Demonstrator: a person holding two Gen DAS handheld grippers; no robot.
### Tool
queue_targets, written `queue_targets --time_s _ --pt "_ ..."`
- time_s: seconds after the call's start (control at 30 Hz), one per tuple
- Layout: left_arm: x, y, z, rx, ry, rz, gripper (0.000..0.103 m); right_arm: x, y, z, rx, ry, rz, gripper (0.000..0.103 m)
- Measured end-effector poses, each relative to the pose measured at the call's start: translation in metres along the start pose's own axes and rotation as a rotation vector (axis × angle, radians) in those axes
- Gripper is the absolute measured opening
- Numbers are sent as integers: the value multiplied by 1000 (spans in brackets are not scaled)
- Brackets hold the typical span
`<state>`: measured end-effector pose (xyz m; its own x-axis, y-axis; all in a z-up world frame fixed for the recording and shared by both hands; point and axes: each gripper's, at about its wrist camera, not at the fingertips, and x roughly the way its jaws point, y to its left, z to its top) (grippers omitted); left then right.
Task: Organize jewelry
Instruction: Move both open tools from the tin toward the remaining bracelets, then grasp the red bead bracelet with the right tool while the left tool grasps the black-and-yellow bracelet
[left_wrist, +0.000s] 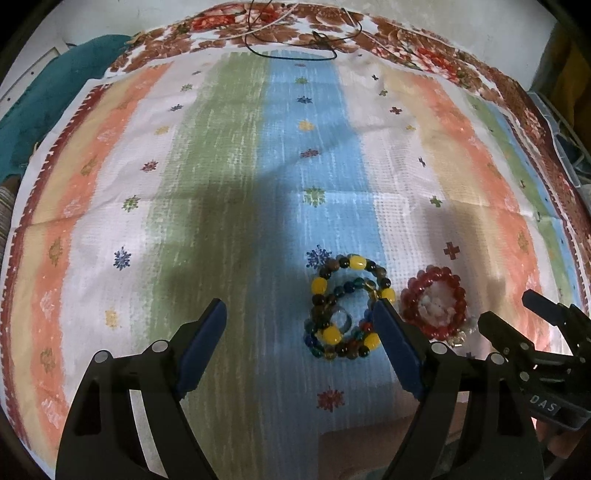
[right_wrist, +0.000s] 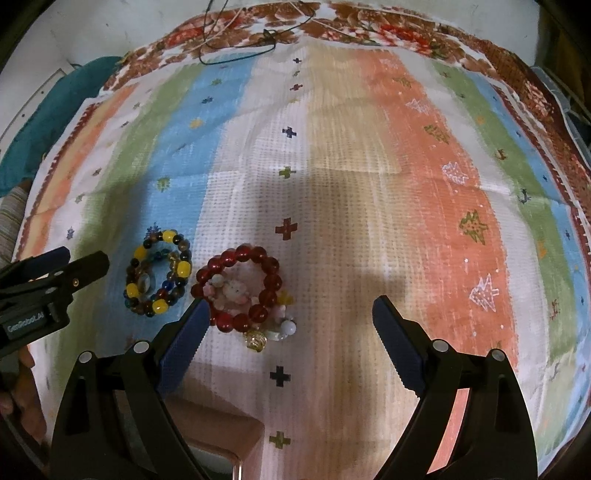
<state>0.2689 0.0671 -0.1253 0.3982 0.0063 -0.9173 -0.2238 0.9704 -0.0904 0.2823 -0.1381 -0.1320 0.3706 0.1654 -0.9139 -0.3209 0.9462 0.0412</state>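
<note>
Both grippers, left (left_wrist: 300, 311) and right (right_wrist: 288, 308), hang with jaws apart and empty over the cloth (left_wrist: 236, 155) where the mixed bracelet (left_wrist: 345, 306) and red bracelet (right_wrist: 238, 286) lie touching; seemingly an approach, needing descent and a pinch.

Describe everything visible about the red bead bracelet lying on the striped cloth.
The red bead bracelet is a ring of round, glossy, translucent dark-red beads, glass-like in look. It lies flat on the cloth's white stripe, on a pile of pale pink and white beads that fills its middle and spills out at its near side, with a gold-coloured bead there. A multicoloured bead bracelet lies apart to its left. The right gripper's inner finger looks to overlap its near-left edge; contact cannot be told.
</note>
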Motion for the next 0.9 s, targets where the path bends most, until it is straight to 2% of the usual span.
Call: queue_targets --time_s 0.67,0.8,0.9 --pt "34 -1 12 18 36 13 78 28 3 18 -26 27 -78 90" --pt "41 2 16 8 43 15 73 34 3 20 -32 37 -82 89" --pt "47 2 17 17 54 21 70 39 5 22 -40 48 -82 83"
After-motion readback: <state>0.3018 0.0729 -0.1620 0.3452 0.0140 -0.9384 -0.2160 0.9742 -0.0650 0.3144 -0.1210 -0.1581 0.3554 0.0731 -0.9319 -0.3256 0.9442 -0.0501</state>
